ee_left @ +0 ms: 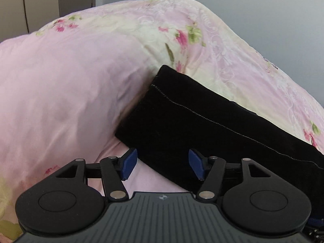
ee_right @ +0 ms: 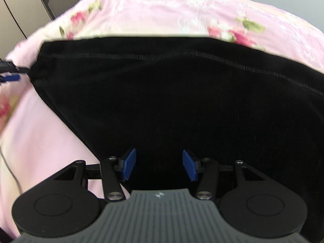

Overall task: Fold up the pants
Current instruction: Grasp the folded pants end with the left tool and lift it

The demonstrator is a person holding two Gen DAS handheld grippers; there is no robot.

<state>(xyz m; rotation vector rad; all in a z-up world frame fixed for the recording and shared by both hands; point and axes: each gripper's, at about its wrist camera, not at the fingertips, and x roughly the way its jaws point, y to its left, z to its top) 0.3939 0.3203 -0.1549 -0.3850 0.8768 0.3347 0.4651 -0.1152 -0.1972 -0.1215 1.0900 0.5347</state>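
Both tools read as spread from where I sit. My left tool [ee_left: 163, 164] has its blue pads [ee_left: 128, 164] standing apart with nothing pinched between them, hanging over the near edge of the black pants [ee_left: 202, 121]. My right tool [ee_right: 160, 165] is likewise parted and empty, poised above the dark cloth.

Going left to right in the left wrist view: a beige cabinet [ee_left: 30, 0] fills the upper left corner, then a pink floral bedspread [ee_left: 70, 81] swells across the middle, and a pale grey wall [ee_left: 263, 10] takes the upper right. Folded into a long band, the pants lie on the bed, right of centre, their long axis slanting from the middle of the frame down to the right edge, a stitched seam [ee_left: 202, 117] following that line.

In the right wrist view, grey cabinet doors [ee_right: 30, 2] sit upper left, and the other tool's tip shows at the left edge. Here the pants [ee_right: 172, 101] spread across most of the frame, long axis running left to right, on the bedspread [ee_right: 162, 10].
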